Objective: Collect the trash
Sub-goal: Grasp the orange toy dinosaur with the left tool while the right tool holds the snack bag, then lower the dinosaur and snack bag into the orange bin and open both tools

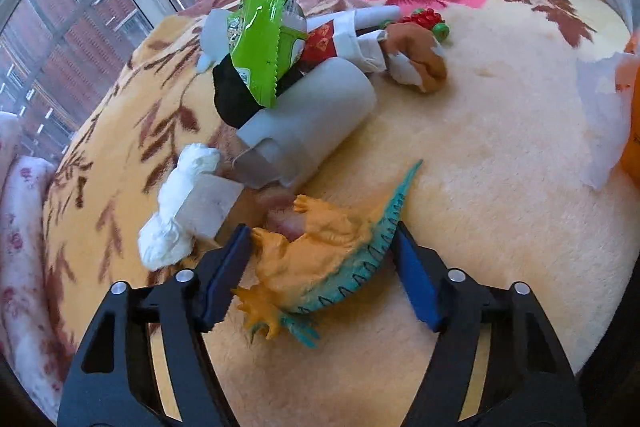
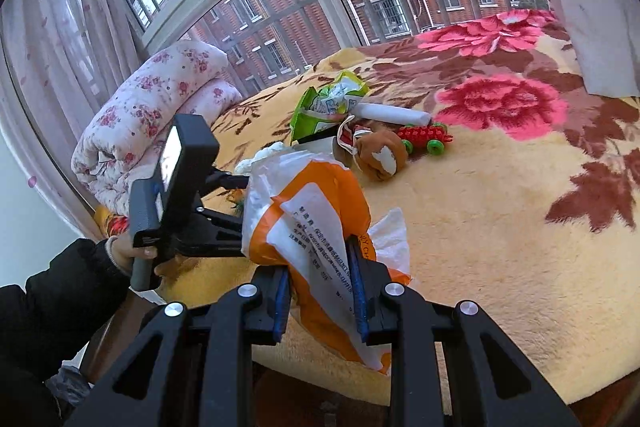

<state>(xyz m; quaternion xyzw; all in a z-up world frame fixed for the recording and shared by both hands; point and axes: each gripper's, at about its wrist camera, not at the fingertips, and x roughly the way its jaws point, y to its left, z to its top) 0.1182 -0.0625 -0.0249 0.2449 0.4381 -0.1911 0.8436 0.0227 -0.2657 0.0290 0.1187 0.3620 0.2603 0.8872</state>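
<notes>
Across the bed lies a plush floral blanket (image 1: 500, 187), cream in the middle with red peonies toward the far edge, and on it the clutter is heaped near the window side. A rolled floral quilt (image 2: 152, 115) sits by the barred window (image 2: 280, 7), beyond which stands a red-brick block.

Clamped in the right gripper (image 2: 320, 291) is the orange and white plastic bag (image 2: 308, 215), its mouth bunched between the blue pads; it hangs close beside the left gripper (image 1: 324, 275).

That left gripper has its jaws apart around the toy dinosaur (image 1: 320, 267), one pad at the head side, the other by the spiny back; I cannot tell whether either pad presses.

The dinosaur looks like a toy, not trash, so my guess is it should be set aside, or the jaws shifted over to the crumpled tissue (image 1: 176, 211) just beyond, beside the grey cardboard tube (image 1: 308, 131). Soft tissue wants a firm, full close.

Farther off lie the green snack wrapper (image 1: 264, 39), a rolled white paper (image 2: 394, 115), a brown plush toy (image 1: 420, 59) and a red and green toy (image 2: 424, 137).
</notes>
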